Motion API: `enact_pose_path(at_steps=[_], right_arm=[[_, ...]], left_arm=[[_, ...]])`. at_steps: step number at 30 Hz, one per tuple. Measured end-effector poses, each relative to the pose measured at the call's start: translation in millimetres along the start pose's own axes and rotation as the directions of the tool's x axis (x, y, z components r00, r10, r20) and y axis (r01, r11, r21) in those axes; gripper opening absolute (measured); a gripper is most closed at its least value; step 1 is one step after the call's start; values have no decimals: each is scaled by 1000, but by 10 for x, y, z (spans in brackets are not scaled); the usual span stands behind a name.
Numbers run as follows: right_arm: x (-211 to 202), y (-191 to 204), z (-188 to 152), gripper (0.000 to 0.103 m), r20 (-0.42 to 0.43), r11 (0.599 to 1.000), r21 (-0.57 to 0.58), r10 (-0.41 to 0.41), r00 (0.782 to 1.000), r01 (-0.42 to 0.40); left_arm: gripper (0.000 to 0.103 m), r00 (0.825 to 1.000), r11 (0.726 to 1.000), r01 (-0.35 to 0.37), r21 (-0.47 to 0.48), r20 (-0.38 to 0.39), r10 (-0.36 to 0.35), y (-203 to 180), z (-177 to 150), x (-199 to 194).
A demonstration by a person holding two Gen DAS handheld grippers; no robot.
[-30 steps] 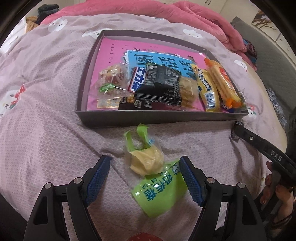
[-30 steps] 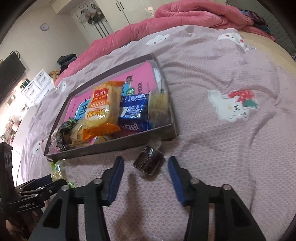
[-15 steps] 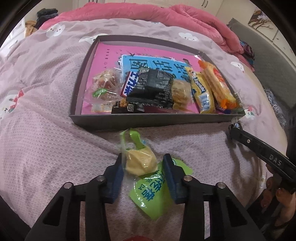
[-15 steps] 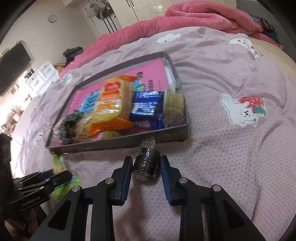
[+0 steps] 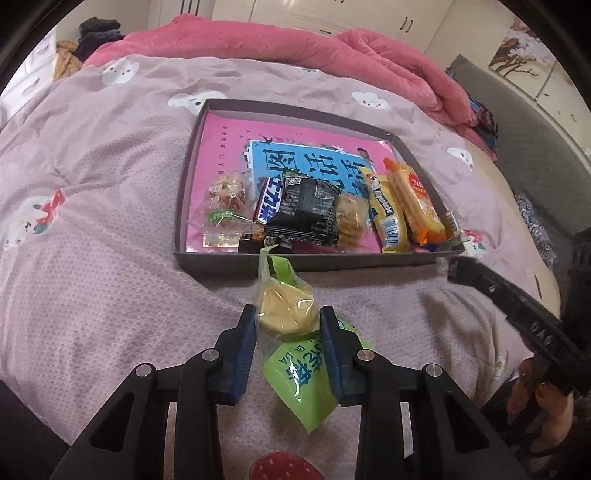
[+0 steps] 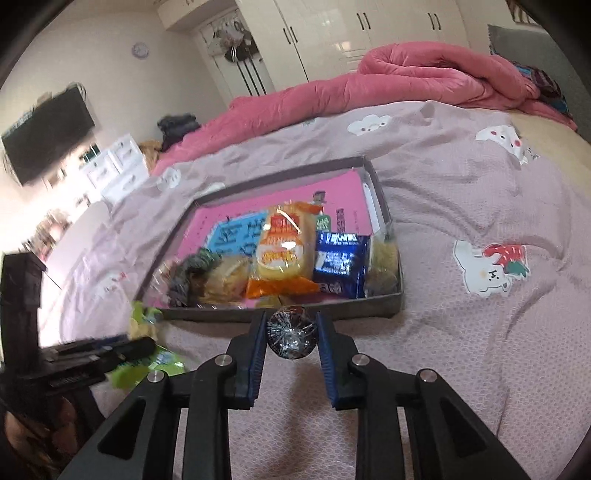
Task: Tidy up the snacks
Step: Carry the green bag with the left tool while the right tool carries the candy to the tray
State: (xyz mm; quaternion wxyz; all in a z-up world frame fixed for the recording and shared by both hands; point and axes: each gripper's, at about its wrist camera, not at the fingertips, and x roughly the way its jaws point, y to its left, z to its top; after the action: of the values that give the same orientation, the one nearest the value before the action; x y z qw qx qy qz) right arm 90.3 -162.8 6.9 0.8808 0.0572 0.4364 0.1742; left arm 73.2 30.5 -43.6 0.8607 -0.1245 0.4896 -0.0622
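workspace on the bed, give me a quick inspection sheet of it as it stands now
surface: mauve bedspread with cartoon prints, rumpled.
job's things: grey tray on the bed, lined with a pink sheet, holding wrapped snacks; green-wrapped pastry and dark foil-wrapped snack in front of it.
clutter: pink quilt bunched at the far edge.
grippers: left gripper closing on the pastry, pads pressing; right gripper closing on the dark snack.
cables: nothing seen.
surroundings: white wardrobes, wall screen, white drawers.
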Motion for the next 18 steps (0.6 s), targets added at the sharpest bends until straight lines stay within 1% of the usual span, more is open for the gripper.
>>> enact_pose_path(at_steps=[3,8,14,18], right_arm=[[-10,8,0,27,9,1000,1,18,1000,-18],[-131,80,51,27,67,998,-21,61,996,-60],[-217,273,132,27,125,993,-86,96,988,-86],[-191,390,183,27,133,989,-116,108,985,-93]], left_arm=[[34,1000,1000,13,21,21,-13,-52,-1,-84],[34,997,999,19,49,68,-23,-117,25,-243],[34,992,999,13,47,125,-19,-96,145,-376],[34,988,999,0,42,151,-6,-63,250,-407]])
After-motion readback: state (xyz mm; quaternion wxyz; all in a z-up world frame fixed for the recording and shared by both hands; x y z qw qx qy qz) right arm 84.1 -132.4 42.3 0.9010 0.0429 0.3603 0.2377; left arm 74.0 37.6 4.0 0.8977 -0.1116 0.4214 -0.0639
